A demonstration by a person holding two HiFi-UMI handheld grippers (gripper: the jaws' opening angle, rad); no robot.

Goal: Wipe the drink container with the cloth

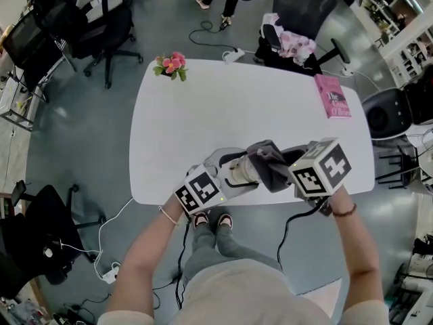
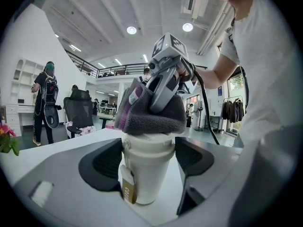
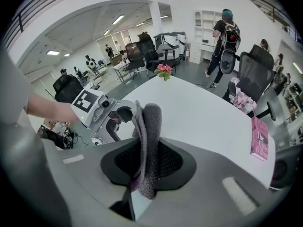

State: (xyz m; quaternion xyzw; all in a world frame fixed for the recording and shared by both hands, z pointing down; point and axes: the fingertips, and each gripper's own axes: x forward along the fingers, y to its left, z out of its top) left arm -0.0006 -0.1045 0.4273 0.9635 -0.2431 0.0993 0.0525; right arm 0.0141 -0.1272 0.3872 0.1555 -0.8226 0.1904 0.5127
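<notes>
Overlooking white table, pink book, flowers, cup under cloth, chairs

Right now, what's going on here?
A person works two grippers at the near edge of the table. The left gripper is closed on a white cup, one pad on each side. The right gripper pinches a grey cloth and presses it on the cup's lid end. It looks like wiping at the top; the cup's lower body is bare of cloth.
</notes>
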